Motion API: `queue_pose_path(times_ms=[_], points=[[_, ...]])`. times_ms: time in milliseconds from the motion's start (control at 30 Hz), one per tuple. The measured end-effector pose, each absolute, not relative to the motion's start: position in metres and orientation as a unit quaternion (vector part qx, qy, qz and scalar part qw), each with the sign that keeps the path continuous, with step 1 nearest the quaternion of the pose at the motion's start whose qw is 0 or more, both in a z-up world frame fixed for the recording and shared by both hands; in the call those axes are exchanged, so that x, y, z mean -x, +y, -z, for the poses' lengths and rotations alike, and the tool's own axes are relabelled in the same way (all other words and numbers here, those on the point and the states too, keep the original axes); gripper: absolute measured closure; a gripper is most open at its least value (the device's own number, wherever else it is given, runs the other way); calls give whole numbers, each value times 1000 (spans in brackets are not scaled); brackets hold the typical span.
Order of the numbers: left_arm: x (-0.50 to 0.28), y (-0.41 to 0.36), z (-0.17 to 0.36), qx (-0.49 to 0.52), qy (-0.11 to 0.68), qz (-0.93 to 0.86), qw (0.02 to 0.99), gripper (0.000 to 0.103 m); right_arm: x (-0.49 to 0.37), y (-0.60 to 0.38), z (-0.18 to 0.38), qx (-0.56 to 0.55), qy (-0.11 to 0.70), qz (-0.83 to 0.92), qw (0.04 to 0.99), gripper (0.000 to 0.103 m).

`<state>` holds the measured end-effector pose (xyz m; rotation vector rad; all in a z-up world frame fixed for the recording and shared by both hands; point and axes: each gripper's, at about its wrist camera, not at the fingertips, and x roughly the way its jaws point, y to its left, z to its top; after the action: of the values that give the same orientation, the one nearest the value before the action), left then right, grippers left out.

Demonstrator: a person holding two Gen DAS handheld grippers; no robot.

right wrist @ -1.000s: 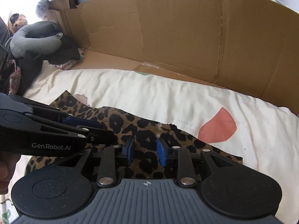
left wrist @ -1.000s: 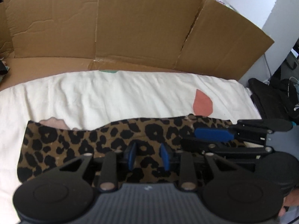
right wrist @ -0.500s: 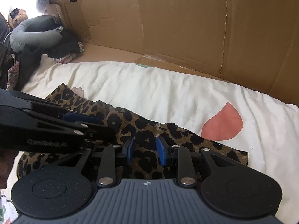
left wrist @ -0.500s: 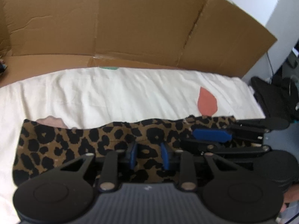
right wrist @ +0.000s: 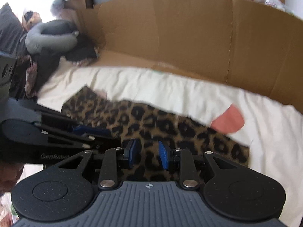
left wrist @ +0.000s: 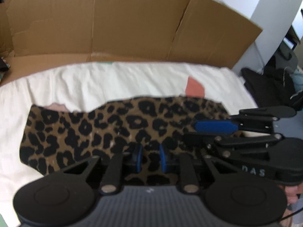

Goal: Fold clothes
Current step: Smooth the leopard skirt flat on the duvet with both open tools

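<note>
Leopard cloth [left wrist: 117,130] lying flat on white sheet [left wrist: 106,81]. Left gripper [left wrist: 150,158] and right gripper [right wrist: 146,154], at its 6 o'clock edge, both narrowly parted over fabric, gripping nothing visibly.

Matt leopard-print cloth [left wrist: 117,130] on creased cream sheet [left wrist: 113,81]; corrugated cardboard [left wrist: 113,22]

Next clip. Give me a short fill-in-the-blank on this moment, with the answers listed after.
1. The garment under both grippers has a ____ print.
2. It lies on a cream sheet that bears a ____-coloured patch.
3. Behind the sheet stands a wall of ____.
4. The left gripper and the right gripper each have ____ pads with garment showing in the gap between them.

Answers: leopard; salmon; cardboard; blue
</note>
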<state>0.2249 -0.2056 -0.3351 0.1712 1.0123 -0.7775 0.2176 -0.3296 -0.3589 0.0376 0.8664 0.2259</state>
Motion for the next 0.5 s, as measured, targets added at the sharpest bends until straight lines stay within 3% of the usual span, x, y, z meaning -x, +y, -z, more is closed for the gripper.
queue_pose_path(times_ms=[333, 500], points=[[-229, -203, 342, -74, 479, 365, 795, 82, -212, -321, 373, 10, 438, -116, 891, 68], [-215, -192, 322, -56, 478, 365, 797, 69, -198, -329, 357, -14, 427, -107, 898, 68]])
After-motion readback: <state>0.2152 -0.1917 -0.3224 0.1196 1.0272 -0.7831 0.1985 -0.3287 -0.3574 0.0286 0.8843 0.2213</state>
